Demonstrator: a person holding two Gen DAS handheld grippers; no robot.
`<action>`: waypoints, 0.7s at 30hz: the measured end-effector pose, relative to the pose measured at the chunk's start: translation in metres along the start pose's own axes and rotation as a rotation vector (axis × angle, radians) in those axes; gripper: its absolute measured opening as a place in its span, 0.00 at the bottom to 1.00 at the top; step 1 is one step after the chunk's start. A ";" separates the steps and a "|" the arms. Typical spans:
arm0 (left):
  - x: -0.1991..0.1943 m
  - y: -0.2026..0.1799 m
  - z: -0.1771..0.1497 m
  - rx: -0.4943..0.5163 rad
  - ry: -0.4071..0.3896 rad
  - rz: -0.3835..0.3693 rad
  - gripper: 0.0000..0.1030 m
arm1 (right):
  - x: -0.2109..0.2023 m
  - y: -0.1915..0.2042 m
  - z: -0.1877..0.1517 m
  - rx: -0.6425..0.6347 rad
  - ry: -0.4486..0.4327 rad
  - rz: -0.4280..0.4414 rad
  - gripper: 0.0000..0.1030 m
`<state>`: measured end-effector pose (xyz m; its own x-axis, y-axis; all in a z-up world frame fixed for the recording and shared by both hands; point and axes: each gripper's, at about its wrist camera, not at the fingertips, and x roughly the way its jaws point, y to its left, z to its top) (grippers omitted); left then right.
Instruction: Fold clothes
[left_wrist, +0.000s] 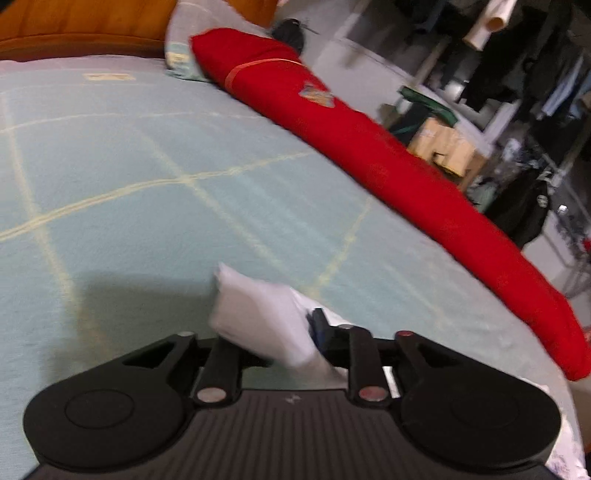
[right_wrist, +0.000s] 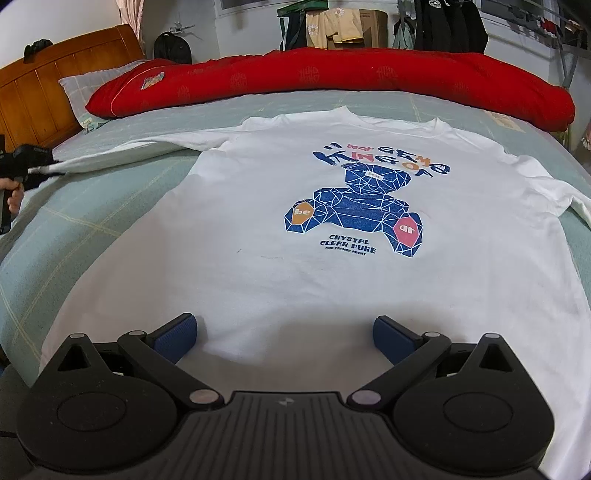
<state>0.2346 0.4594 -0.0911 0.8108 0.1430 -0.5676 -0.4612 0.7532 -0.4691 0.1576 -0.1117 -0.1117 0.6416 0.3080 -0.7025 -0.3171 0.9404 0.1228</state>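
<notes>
Left gripper (left_wrist: 288, 332) pinches the T-shirt (right_wrist: 295, 221) sleeve (lifted, angled down); right gripper (right_wrist: 284, 332) wide.

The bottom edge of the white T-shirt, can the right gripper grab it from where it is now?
Probably yes. The right gripper is open, with the T-shirt hem lying flat just below and between its fingers, and nothing on the cloth there. It looks like it only needs to dip and close.
</notes>
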 end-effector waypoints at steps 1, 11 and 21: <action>-0.004 0.005 0.001 -0.017 -0.005 0.017 0.30 | 0.000 0.000 0.000 0.000 0.001 0.000 1.00; -0.048 -0.012 0.015 0.030 -0.013 0.012 0.34 | -0.001 0.002 0.000 -0.003 0.001 -0.004 1.00; -0.012 -0.181 -0.052 0.340 0.257 -0.341 0.38 | -0.036 -0.003 0.020 0.059 -0.098 0.061 1.00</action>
<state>0.2895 0.2884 -0.0348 0.7600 -0.2753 -0.5887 -0.0104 0.9005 -0.4347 0.1494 -0.1224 -0.0734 0.6882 0.3752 -0.6210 -0.3179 0.9253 0.2068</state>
